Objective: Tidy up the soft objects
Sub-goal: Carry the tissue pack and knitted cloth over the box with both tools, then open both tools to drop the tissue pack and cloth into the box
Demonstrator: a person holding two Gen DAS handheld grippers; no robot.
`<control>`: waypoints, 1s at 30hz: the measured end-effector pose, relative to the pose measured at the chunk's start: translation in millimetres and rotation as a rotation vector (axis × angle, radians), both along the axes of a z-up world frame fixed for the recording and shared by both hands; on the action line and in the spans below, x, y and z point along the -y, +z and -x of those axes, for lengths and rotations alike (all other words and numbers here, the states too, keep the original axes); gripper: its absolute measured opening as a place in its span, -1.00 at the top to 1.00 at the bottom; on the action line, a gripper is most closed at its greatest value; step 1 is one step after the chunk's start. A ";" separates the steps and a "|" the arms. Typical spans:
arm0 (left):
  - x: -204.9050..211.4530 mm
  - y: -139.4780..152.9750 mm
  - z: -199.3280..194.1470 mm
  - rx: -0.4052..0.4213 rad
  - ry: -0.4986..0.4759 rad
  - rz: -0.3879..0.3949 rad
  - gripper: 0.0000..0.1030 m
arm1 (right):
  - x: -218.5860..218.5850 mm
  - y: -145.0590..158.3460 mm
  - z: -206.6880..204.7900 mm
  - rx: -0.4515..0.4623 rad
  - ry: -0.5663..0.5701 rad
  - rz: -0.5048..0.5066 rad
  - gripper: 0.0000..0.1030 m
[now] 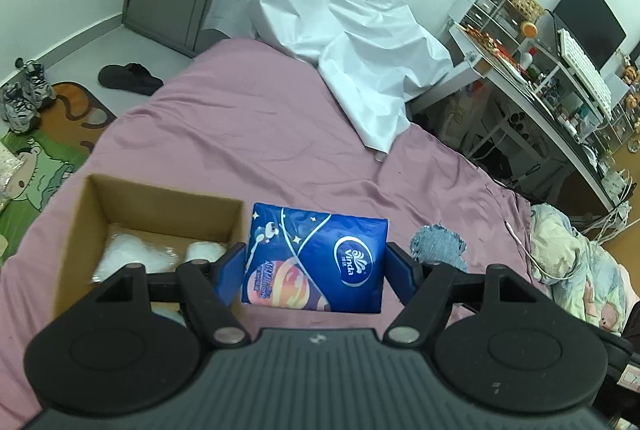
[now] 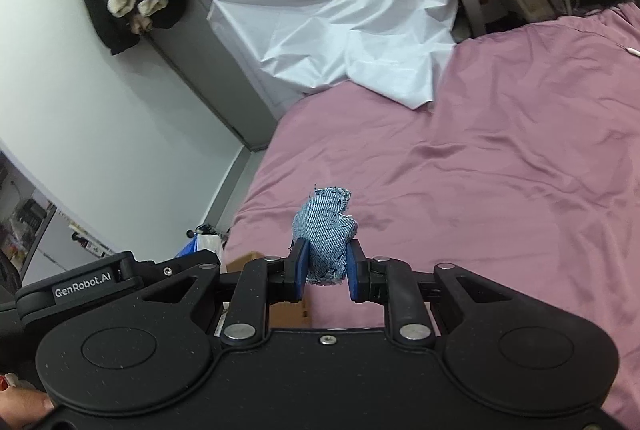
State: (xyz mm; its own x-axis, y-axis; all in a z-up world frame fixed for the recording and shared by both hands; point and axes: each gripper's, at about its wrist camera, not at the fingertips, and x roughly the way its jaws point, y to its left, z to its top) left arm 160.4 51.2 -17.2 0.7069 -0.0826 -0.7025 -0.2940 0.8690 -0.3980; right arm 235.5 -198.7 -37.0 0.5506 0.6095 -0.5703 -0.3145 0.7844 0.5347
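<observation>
My left gripper (image 1: 316,262) is shut on a blue Vinda tissue pack (image 1: 316,258), held above the pink bed just right of an open cardboard box (image 1: 96,213). The box holds white soft items (image 1: 136,254). A scrap of blue denim (image 1: 440,244) shows to the right of the pack. My right gripper (image 2: 327,270) is shut on that denim scrap (image 2: 326,230) and holds it upright above the bed. The left gripper's body (image 2: 96,286) and a corner of the box (image 2: 248,262) show at the lower left of the right wrist view.
A crumpled white sheet (image 1: 340,29) lies at the bed's far end. A desk with shelves (image 1: 540,77) stands to the right, and a patterned quilt (image 1: 572,258) lies at the bed's right edge. Slippers (image 1: 128,77), shoes and a cartoon mat are on the floor left.
</observation>
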 end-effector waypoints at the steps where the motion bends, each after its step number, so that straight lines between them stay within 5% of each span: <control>1: -3.5 0.5 3.8 0.001 0.006 0.000 -0.39 | -3.1 1.6 2.5 0.006 0.007 0.001 0.62; 30: -110.3 -15.1 61.3 -0.018 0.166 -0.010 -0.39 | -128.9 1.5 44.6 0.028 0.236 0.046 0.59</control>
State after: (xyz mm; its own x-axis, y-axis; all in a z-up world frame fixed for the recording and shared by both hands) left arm 99.1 161.6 -32.3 0.6973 0.0411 -0.7156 -0.4407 0.8120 -0.3828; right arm 190.9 -69.8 -35.5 0.4120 0.6969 -0.5870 -0.5058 0.7108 0.4889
